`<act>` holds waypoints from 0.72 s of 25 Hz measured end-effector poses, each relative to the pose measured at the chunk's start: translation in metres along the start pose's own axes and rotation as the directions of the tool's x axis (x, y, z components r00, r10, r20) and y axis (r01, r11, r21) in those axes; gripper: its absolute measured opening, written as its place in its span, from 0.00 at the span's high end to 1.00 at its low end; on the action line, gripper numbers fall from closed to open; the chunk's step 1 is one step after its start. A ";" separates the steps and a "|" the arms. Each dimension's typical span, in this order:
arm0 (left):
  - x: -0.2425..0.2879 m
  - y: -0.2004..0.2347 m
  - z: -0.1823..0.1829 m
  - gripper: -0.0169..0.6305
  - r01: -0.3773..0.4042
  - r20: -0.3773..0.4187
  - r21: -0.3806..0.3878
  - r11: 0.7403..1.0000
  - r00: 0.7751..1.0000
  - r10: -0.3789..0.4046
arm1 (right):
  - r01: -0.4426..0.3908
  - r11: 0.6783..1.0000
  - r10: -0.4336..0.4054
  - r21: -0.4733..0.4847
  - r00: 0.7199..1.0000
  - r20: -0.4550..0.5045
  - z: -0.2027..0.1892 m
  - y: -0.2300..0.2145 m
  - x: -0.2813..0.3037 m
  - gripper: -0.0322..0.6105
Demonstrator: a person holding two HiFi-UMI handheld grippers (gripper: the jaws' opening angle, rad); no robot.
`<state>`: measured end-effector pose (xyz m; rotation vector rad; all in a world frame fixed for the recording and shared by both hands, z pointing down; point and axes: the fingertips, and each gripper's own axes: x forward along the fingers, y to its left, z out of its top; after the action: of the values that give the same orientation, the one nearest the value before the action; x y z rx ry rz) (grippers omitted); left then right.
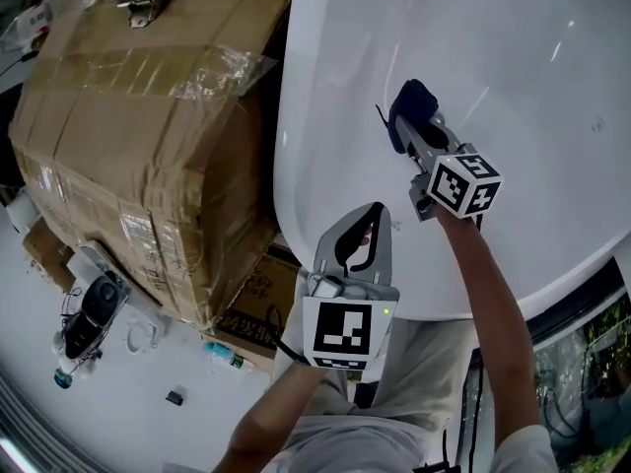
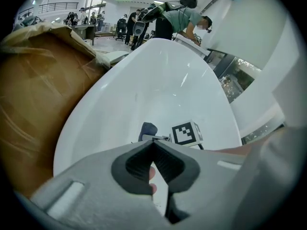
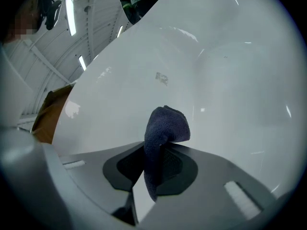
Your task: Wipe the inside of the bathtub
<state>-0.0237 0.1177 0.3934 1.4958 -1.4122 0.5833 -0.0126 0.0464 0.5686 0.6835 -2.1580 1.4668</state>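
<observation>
Bright, from ceiling strip lights [image 3: 71,16]; glare streaks on bathtub [image 1: 513,57]; fisheye distortion, dark vignetted corners.
</observation>
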 end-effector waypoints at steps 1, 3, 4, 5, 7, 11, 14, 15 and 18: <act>0.002 0.000 -0.002 0.97 0.001 -0.002 -0.003 1.000 1.000 -0.001 | 0.005 1.000 -0.005 -0.005 1.000 -0.009 -0.003 -0.005 0.003 0.87; 0.006 0.001 -0.005 0.97 0.002 -0.005 -0.004 1.000 1.000 -0.002 | 0.012 1.000 -0.013 -0.018 1.000 -0.022 -0.007 -0.015 0.009 0.87; 0.007 0.002 -0.007 0.97 0.002 -0.008 -0.002 1.000 1.000 -0.002 | 0.016 1.000 -0.016 -0.019 1.000 -0.026 -0.009 -0.020 0.013 0.87; 0.009 0.003 -0.009 0.97 0.002 -0.012 0.002 1.000 1.000 -0.002 | 0.018 1.000 -0.018 -0.014 0.999 -0.026 -0.010 -0.024 0.017 0.87; 0.014 0.006 -0.013 0.97 0.003 -0.020 0.004 1.000 1.000 -0.003 | 0.022 1.000 -0.022 0.007 1.000 -0.021 -0.011 -0.034 0.026 0.87; 0.025 0.008 -0.022 0.97 0.008 -0.031 -0.001 1.000 0.999 -0.008 | 0.039 0.999 -0.039 -0.002 0.999 -0.036 -0.016 -0.054 0.048 0.87; 0.034 0.006 -0.025 0.97 0.013 -0.038 -0.008 1.000 0.999 -0.014 | 0.057 0.998 -0.057 0.018 0.998 -0.042 -0.018 -0.071 0.065 0.87; 0.036 0.005 -0.025 0.97 0.014 -0.040 -0.014 1.000 0.999 -0.015 | 0.066 0.997 -0.065 0.032 0.997 -0.039 -0.017 -0.077 0.070 0.87; 0.044 0.002 -0.027 0.97 0.017 -0.040 -0.027 0.999 0.999 -0.018 | 0.103 0.993 -0.100 0.058 0.994 -0.043 -0.017 -0.096 0.084 0.87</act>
<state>-0.0092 0.1204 0.4426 1.4658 -1.3700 0.5786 -0.0170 0.0194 0.6941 0.7669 -2.0258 1.4847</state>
